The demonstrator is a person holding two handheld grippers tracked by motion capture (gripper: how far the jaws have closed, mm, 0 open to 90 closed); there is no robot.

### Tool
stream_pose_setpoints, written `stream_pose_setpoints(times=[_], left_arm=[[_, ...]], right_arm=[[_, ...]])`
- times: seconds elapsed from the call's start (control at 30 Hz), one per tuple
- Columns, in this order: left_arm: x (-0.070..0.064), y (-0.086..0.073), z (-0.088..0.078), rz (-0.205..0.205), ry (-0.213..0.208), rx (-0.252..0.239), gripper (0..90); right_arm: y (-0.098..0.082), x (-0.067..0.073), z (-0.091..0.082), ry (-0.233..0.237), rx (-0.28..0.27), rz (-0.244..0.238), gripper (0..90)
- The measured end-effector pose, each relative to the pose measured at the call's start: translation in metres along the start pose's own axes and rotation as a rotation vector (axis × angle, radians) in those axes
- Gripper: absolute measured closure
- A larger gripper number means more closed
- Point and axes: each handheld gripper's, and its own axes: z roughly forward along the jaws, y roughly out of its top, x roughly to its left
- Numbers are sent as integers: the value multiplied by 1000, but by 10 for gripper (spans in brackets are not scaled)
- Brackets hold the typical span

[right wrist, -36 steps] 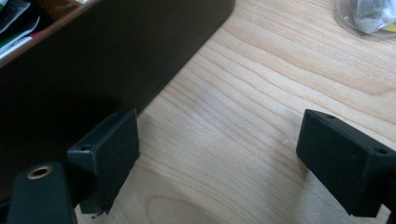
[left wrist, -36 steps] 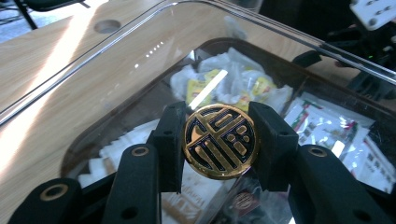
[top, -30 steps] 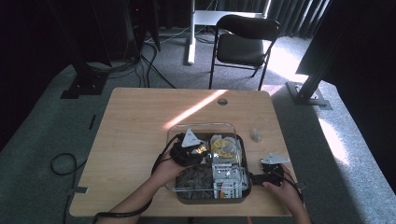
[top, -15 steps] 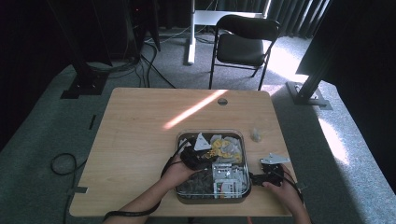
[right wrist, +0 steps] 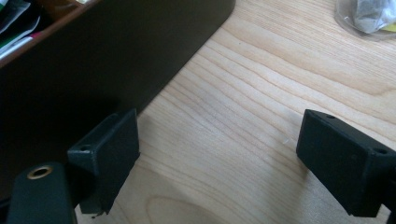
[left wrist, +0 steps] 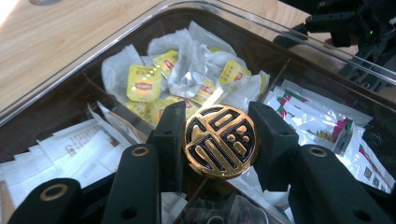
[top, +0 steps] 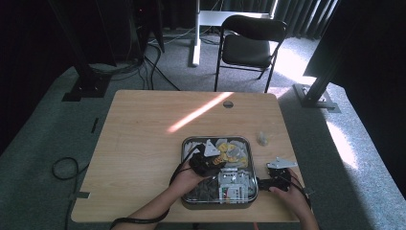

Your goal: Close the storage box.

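Observation:
A dark box (top: pixel 253 194) with compartments of tea bags sits at the table's near edge. Over it lies a clear lid (left wrist: pixel 116 42) with a round gold knob (left wrist: pixel 219 142) that bears a black pattern. My left gripper (left wrist: pixel 218 125) is shut on that knob, one jaw on each side; in the high view the left gripper (top: pixel 209 162) hangs over the box's middle. Yellow tea bags (left wrist: pixel 144 84) show through the lid. My right gripper (right wrist: pixel 219 140) stands open on the bare table beside the box's dark wall (right wrist: pixel 93 60), nothing between its jaws. From above, the right gripper (top: pixel 264 182) is at the box's right side.
A small clear packet (top: pixel 262 138) lies on the table right of the box, seen again in the right gripper view as the packet (right wrist: pixel 369 14). The wooden table (top: pixel 143 139) has free room to the left and back. A black chair (top: pixel 249 45) stands beyond the far edge.
My left gripper has moved right and down with the knob, bringing the clear lid from a raised, left-shifted position to rest squarely over the box. The right gripper has stayed put.

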Motion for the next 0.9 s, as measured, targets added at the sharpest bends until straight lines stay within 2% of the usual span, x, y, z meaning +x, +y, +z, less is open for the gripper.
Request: stream_pose_setpoints(times=[0.2,0.3,0.53,0.83,0.9], left_arm=[[-3,-4,3,30,18,16,591],[-4,-5,4,32,17,13,591],[-3,-5,5,10,4,18,590],[-4,-7,8,19,14,8,589],[-3,-7,8,12,3,12,584]], right_arm=[[0,0,0,0,0,0,126],[0,0,0,0,0,0,126],[0,0,0,0,0,0,126],[0,0,0,0,0,-1,126],[0,0,0,0,0,0,126]])
